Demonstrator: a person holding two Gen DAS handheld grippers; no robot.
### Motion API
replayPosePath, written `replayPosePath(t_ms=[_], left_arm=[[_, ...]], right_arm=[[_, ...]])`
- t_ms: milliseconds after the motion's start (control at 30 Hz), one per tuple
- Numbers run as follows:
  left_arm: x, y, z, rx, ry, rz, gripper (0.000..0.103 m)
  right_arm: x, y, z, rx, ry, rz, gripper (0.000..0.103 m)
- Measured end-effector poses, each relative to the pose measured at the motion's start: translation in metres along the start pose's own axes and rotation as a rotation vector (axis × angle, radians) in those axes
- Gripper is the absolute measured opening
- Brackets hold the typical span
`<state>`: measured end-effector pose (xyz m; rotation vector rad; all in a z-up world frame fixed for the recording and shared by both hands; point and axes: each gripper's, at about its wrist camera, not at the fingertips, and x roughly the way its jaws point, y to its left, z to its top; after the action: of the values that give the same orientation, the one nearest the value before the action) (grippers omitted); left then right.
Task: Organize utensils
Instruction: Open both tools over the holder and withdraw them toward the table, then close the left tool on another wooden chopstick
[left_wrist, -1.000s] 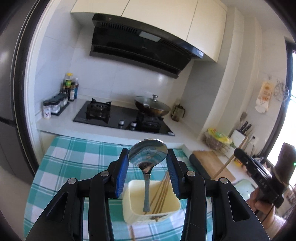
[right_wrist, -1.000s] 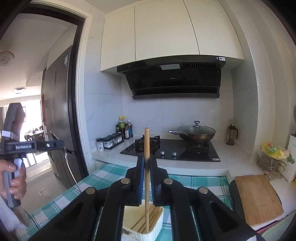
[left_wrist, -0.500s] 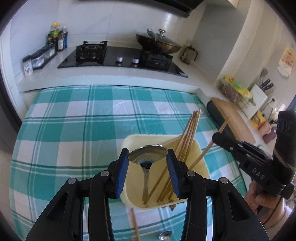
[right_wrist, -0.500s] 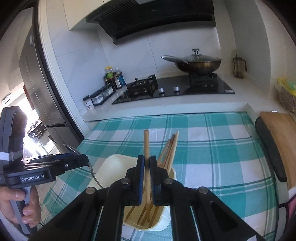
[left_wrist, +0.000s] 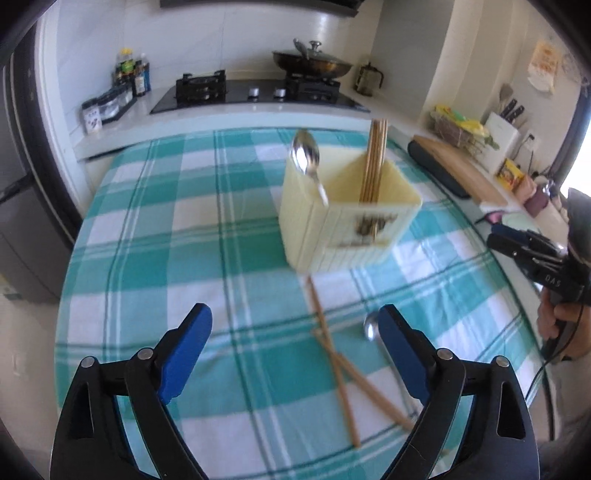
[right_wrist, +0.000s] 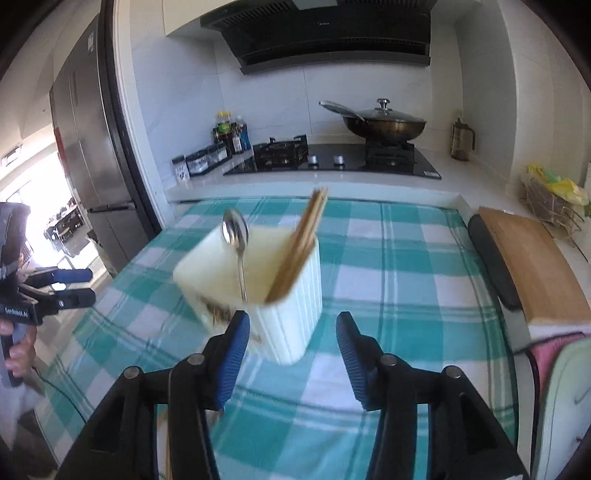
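A cream square holder (left_wrist: 347, 225) stands on the checked tablecloth. A metal spoon (left_wrist: 306, 155) and several wooden chopsticks (left_wrist: 375, 158) stand in it. It also shows in the right wrist view (right_wrist: 284, 314), with the spoon (right_wrist: 235, 229) and chopsticks (right_wrist: 299, 247). My left gripper (left_wrist: 295, 343) is open and empty, pulled back from the holder. My right gripper (right_wrist: 291, 350) is open and empty, just in front of the holder. Two chopsticks (left_wrist: 343, 369) and a second spoon (left_wrist: 371, 330) lie on the cloth before the left gripper.
The green and white checked table (left_wrist: 155, 229) runs to a white counter with a gas hob (left_wrist: 255, 94) and a lidded wok (left_wrist: 312, 64). A wooden cutting board (right_wrist: 532, 266) lies at the right. A fridge (right_wrist: 85, 158) stands at the left.
Both grippers have opened. The spoon and the chopstick now stand in the holder. Both grippers have drawn back from it.
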<state>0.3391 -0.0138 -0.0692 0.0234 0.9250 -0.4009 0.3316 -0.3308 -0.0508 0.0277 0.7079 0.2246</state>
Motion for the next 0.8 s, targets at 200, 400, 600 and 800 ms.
replayPosePath(t_ms=[200,400,600,800], left_arm=[[0.03,0.005,-0.108,-0.114,0.043,0.098,0.092],[0.047,0.003,-0.135,-0.213,0.033,0.126,0.092],[0.04,-0.013,-0.147,-0.22,-0.011,0.107,0.092],[0.04,-0.036,-0.153,-0.145,-0.008,0.094,0.092]], right_arm=[[-0.028,-0.007,-0.133,0.071,0.097,-0.076,0.05],[-0.03,-0.019,-0.207,0.23,0.168,-0.128,0.05],[-0.033,-0.002,-0.209,0.193,0.134,-0.146,0.05],[-0.023,0.022,-0.206,0.097,0.142,-0.131,0.05]])
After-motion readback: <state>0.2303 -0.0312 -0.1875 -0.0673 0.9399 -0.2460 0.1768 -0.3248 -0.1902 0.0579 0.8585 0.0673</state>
